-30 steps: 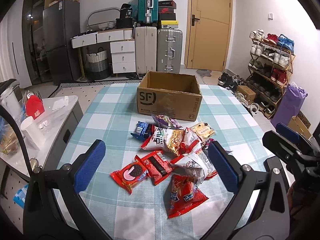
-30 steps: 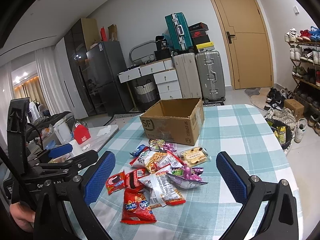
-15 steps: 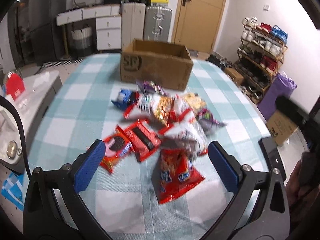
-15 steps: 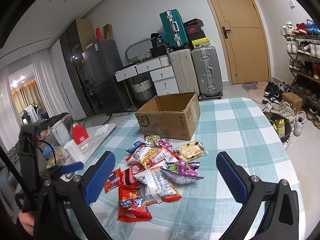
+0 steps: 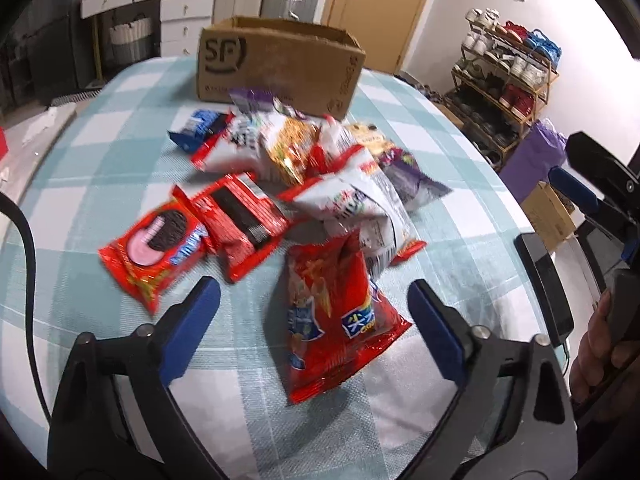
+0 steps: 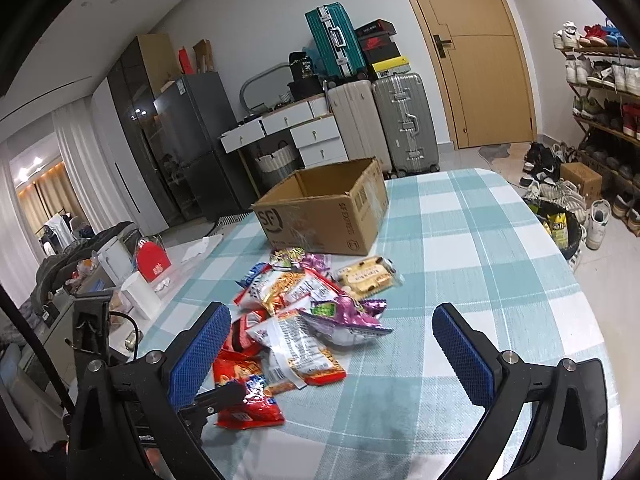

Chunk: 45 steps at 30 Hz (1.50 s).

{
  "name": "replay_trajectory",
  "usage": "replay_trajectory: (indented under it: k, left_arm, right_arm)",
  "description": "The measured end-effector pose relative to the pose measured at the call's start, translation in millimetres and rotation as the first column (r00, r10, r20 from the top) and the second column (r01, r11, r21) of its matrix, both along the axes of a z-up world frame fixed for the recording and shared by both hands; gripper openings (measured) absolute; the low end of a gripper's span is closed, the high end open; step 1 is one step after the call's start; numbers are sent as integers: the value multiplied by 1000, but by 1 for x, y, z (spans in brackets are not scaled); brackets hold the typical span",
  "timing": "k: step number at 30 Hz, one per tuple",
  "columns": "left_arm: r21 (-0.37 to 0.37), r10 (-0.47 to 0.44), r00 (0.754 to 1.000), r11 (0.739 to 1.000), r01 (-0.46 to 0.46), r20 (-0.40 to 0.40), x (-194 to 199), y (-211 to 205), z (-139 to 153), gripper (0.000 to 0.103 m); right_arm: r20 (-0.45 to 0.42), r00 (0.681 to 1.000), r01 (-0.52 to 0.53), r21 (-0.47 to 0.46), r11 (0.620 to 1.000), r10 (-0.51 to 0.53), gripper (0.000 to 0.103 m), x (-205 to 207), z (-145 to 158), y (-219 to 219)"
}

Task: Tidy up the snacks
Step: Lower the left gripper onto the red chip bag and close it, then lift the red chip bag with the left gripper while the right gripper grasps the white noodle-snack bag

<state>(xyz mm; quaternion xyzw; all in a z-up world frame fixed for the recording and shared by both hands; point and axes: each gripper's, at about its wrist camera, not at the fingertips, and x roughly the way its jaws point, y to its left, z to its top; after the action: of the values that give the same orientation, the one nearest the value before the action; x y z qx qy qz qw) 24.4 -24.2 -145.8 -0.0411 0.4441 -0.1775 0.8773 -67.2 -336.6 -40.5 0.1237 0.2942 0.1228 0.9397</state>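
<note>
Left wrist view: the left gripper (image 5: 314, 326) straddles the red chip bag (image 5: 332, 312) on the tabletop (image 5: 100, 160), its jaws closing but not yet pressing.

Right wrist view: the right gripper (image 6: 332, 354) hangs released above the snack pile (image 6: 312, 308). The cardboard box (image 6: 324, 216) looks empty; sorting has barely begun.

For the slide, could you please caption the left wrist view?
Left tongs closing around a red snack bag, not yet touching, before the cardboard box.
</note>
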Motion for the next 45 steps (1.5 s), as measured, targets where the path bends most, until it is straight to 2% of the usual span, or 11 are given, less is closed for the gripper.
replay_trajectory:
  k: [4, 6, 8, 10, 13, 17, 30, 39, 45]
  left_arm:
    - [-21, -21, 999, 1000, 20, -34, 3, -4, -7, 76]
    - [-28, -24, 999, 999, 23, -37, 4, -5, -9, 66]
    - [-50, -41, 998, 998, 39, -48, 5, -3, -9, 51]
    - [-72, -58, 997, 996, 53, -59, 5, -2, -10, 44]
    - [-88, -74, 997, 994, 72, -28, -3, 0, -6, 35]
    - [-131, -78, 997, 989, 74, -24, -7, 7, -3, 33]
    - [-164, -56, 998, 985, 56, 7, -18, 25, 14, 33]
    - [-143, -22, 1000, 989, 25, 22, -27, 45, 27, 33]
    - [-153, -1, 1000, 988, 4, 18, -35, 61, 31, 34]
  right_arm:
    - [-17, 1000, 4, 14, 1000, -4, 103, 2, -7, -5]
    - [-29, 1000, 6, 15, 1000, -6, 103, 3, -10, -6]
    - [-35, 999, 6, 17, 1000, -5, 103, 4, -13, -6]
    - [-39, 999, 4, 20, 1000, -4, 103, 5, -14, -5]
    - [-41, 999, -3, 19, 1000, 4, 103, 4, -16, -3]
    - [-40, 999, -12, 4, 1000, 12, 103, 3, -16, 1]
    - [-55, 998, -20, -1, 1000, 20, 103, -2, -19, 3]
    - [-83, 993, -87, 18, 996, 89, 103, 3, -26, 13]
    - [-144, 976, -157, 42, 987, 161, 103, 14, -41, 29]
